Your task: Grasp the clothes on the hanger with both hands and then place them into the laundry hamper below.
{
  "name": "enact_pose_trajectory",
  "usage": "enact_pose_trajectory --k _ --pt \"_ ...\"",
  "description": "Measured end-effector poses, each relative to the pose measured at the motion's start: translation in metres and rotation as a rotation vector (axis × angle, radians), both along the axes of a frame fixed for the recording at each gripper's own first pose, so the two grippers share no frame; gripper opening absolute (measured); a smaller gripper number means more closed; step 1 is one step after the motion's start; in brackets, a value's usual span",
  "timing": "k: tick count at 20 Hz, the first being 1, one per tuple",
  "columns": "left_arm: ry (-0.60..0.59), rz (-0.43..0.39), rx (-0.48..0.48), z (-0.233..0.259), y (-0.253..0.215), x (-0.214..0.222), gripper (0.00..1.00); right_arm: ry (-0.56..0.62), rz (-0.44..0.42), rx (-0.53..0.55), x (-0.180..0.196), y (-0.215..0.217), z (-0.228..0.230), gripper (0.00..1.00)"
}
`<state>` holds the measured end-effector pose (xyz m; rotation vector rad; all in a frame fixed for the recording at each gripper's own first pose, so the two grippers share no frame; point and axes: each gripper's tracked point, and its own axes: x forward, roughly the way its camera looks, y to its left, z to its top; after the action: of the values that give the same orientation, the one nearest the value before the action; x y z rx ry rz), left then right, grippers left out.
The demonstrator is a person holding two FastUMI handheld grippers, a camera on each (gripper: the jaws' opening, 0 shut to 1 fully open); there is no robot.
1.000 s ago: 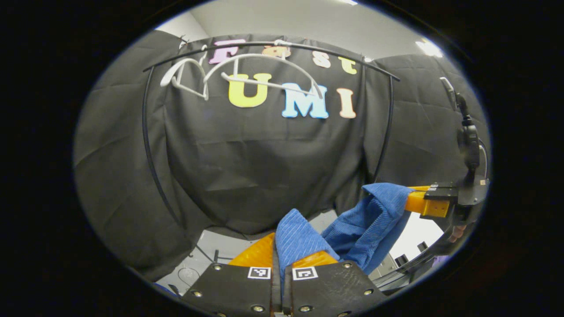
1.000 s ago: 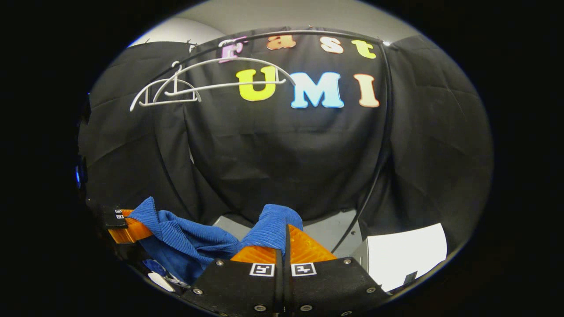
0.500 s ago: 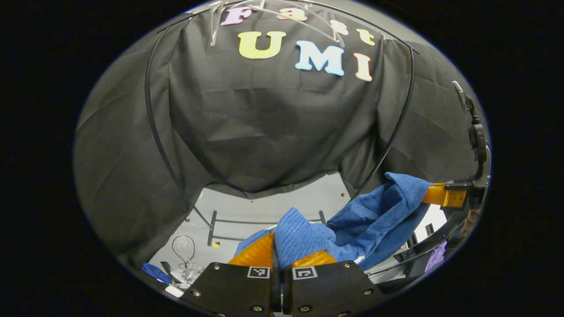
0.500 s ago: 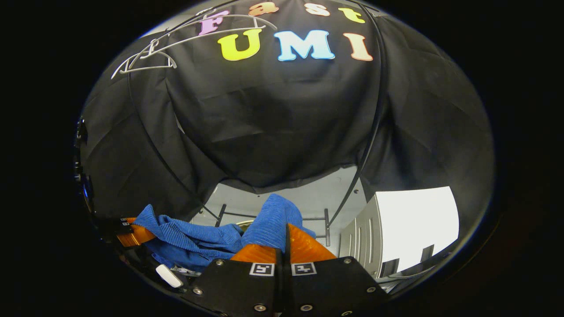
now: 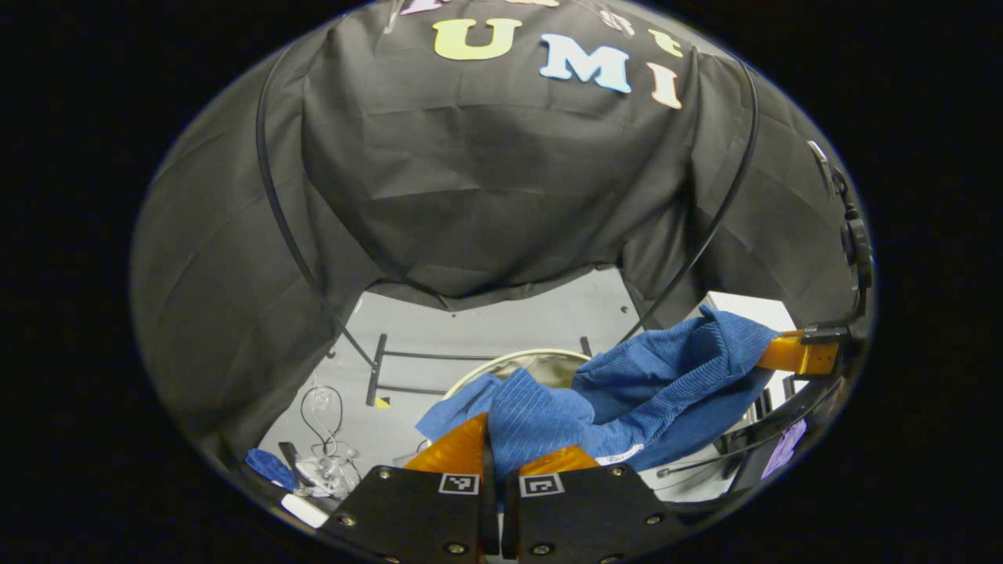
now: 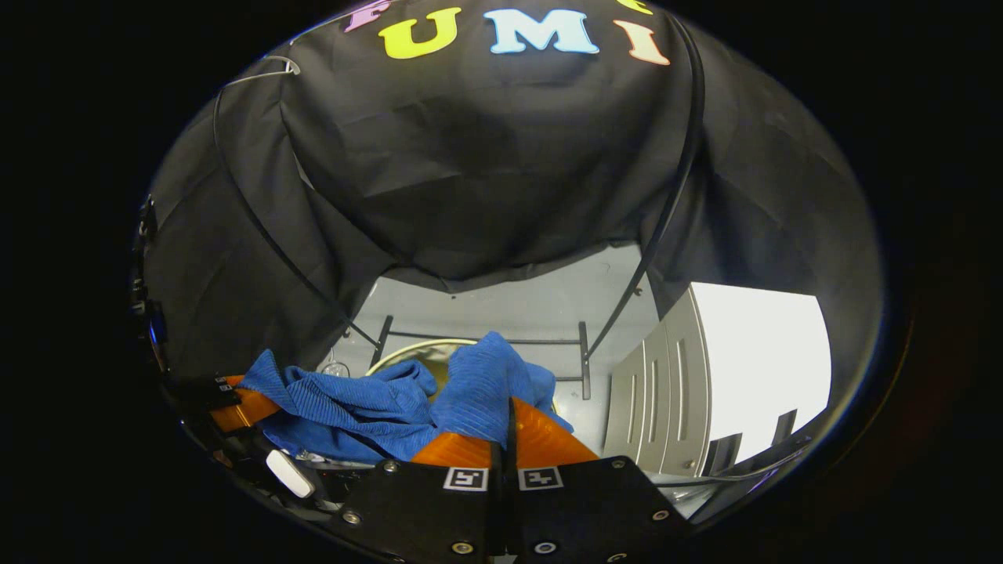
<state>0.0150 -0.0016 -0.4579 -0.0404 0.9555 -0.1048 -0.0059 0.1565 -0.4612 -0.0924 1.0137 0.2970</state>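
Your left gripper (image 5: 492,439) has its fingers closed on a fold of the blue ribbed garment (image 5: 650,392); the cloth rises out from between them in the left gripper view. Your right gripper (image 6: 508,427) likewise pinches another fold of the same garment (image 6: 353,403), which bunches up just ahead of its fingers. The cloth hangs slack between the two grippers, above the floor.

In the left gripper view, the right gripper (image 5: 795,354) appears at the far right, with the garment's edge caught in it. In the right gripper view, the left gripper (image 6: 235,403) appears at the far left, again with cloth held at its tip.

The round hamper (image 5: 541,362), pale-rimmed, stands on the grey floor (image 5: 501,313) directly behind and below the garment; its rim (image 6: 407,350) is partly covered by the cloth. A black rack frame (image 5: 376,380) stands on the floor beside it.

A white cabinet (image 6: 705,376) stands at the right in the right gripper view. A white hanger (image 6: 274,66) shows at the upper left against the wall.

Square black-and-white coded markers (image 5: 460,483) sit on each gripper's body; they carry no readable writing. A small white tag (image 5: 623,452) on the garment is too small to read.
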Motion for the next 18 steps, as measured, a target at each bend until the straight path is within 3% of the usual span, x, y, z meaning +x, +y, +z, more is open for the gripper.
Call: enact_pose_trajectory --k 5,18 --pt "0.04 -0.003 0.017 -0.037 -0.003 0.002 0.04 0.065 -0.015 -0.05 -0.003 -0.003 -0.034 0.0" --pt "0.068 0.002 -0.027 -0.05 -0.003 0.009 0.06 0.124 -0.03 -0.053 -0.016 0.008 -0.046 0.03"
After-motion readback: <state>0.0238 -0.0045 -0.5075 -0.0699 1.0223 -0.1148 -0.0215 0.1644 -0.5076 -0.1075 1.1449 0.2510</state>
